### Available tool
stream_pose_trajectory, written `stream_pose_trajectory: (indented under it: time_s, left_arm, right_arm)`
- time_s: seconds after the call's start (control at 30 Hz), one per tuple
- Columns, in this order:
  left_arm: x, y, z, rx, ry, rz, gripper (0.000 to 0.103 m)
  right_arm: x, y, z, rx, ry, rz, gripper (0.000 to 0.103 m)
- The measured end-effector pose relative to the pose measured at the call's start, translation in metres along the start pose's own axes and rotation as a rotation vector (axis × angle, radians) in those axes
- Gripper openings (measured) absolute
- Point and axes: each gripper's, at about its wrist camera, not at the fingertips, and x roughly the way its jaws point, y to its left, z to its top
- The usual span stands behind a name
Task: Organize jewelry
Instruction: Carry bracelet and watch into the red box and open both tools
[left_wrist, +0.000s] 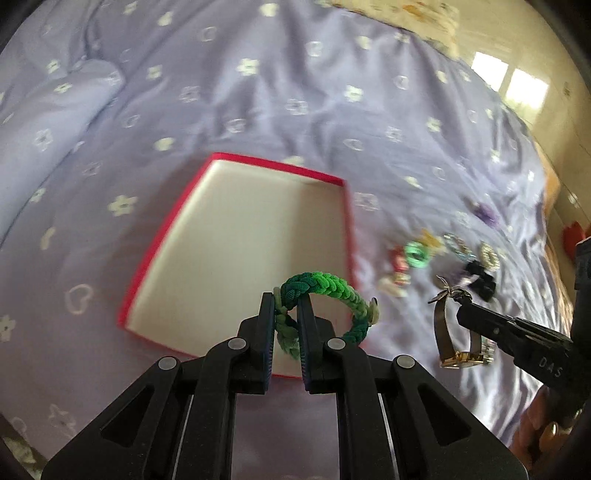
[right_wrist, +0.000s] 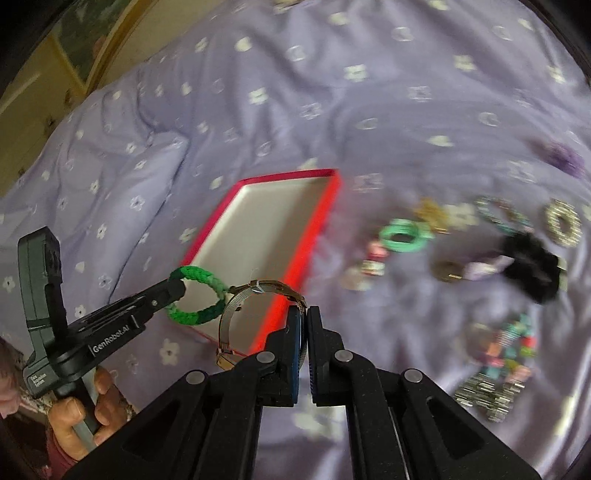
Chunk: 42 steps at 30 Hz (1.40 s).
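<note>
My left gripper (left_wrist: 286, 301) is shut on a green braided bracelet (left_wrist: 332, 291), held above the near right corner of a shallow red box (left_wrist: 155, 236) with a white inside. The bracelet (right_wrist: 195, 315) and the left gripper (right_wrist: 177, 290) also show in the right wrist view. My right gripper (right_wrist: 306, 314) is shut on a metal-band watch (right_wrist: 255, 291), held over the near corner of the box (right_wrist: 314, 221). In the left wrist view the watch (left_wrist: 441, 328) hangs from the right gripper (left_wrist: 460, 302).
The box lies on a lilac flowered bedspread (left_wrist: 258, 92). Right of it lie several loose pieces: a green ring bangle (right_wrist: 404, 234), a black scrunchie (right_wrist: 532, 266), a silver bracelet (right_wrist: 563, 221), a bead bracelet (right_wrist: 509, 350), a purple piece (right_wrist: 567, 157).
</note>
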Motion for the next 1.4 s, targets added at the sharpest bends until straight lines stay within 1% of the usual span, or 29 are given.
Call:
stream_pose_trajectory:
  time_s: [0.2, 0.33, 0.4, 0.5, 0.67, 0.73, 0.8, 0.9, 0.97, 1.0, 1.03, 1.07, 1.1, 1.13, 1.27, 1.33, 1.37, 1.4]
  left_arm:
    - [0.022, 0.050, 0.004, -0.050, 0.037, 0.046, 0.010]
    - [0.041, 0.068, 0.007, -0.069, 0.088, 0.069, 0.010]
    - [0.047, 0.072, 0.009, -0.069, 0.097, 0.075, 0.010]
    - [0.060, 0.078, 0.011, -0.066, 0.108, 0.078, 0.010]
    - [0.083, 0.078, 0.002, -0.063, 0.165, 0.097, 0.010]
    - [0.086, 0.078, -0.002, -0.063, 0.174, 0.098, 0.010]
    - [0.085, 0.077, -0.004, -0.056, 0.171, 0.105, 0.011]
    - [0.084, 0.075, -0.006, -0.050, 0.175, 0.123, 0.013]
    - [0.082, 0.074, -0.007, -0.050, 0.176, 0.133, 0.017]
    - [0.082, 0.074, -0.007, -0.052, 0.177, 0.137, 0.023]
    - [0.080, 0.074, -0.008, -0.055, 0.176, 0.142, 0.031]
    - [0.079, 0.074, -0.008, -0.058, 0.174, 0.146, 0.034]
    - [0.077, 0.074, -0.008, -0.060, 0.170, 0.151, 0.040]
    - [0.075, 0.074, -0.008, -0.062, 0.167, 0.155, 0.043]
    - [0.064, 0.071, -0.007, -0.069, 0.147, 0.161, 0.045]
    - [0.054, 0.067, -0.006, -0.072, 0.121, 0.167, 0.056]
    - [0.049, 0.065, -0.006, -0.072, 0.108, 0.170, 0.058]
    - [0.045, 0.061, -0.006, -0.071, 0.095, 0.173, 0.062]
  right_arm:
    - [0.065, 0.043, 0.010, -0.051, 0.074, 0.032, 0.003]
    - [0.105, 0.052, 0.015, -0.056, 0.130, 0.028, 0.003]
    - [0.120, 0.052, 0.017, -0.057, 0.160, 0.024, 0.003]
    - [0.135, 0.055, 0.017, -0.092, 0.189, -0.004, 0.003]
    - [0.144, 0.049, 0.011, -0.116, 0.230, -0.046, 0.004]
    - [0.141, 0.049, 0.010, -0.127, 0.231, -0.054, 0.004]
    - [0.140, 0.049, 0.009, -0.130, 0.234, -0.052, 0.008]
    - [0.139, 0.050, 0.008, -0.145, 0.234, -0.050, 0.010]
    - [0.138, 0.051, 0.007, -0.147, 0.238, -0.040, 0.013]
    - [0.136, 0.051, 0.007, -0.151, 0.236, -0.035, 0.014]
    - [0.136, 0.052, 0.007, -0.154, 0.234, -0.032, 0.017]
    - [0.135, 0.053, 0.008, -0.158, 0.230, -0.026, 0.022]
    - [0.131, 0.053, 0.008, -0.161, 0.222, -0.018, 0.024]
    - [0.127, 0.054, 0.007, -0.163, 0.214, -0.008, 0.026]
    - [0.107, 0.051, 0.005, -0.160, 0.182, 0.013, 0.027]
    - [0.092, 0.045, 0.003, -0.146, 0.159, 0.022, 0.030]
    - [0.087, 0.042, 0.003, -0.135, 0.147, 0.027, 0.036]
    - [0.078, 0.036, 0.002, -0.120, 0.131, 0.029, 0.040]
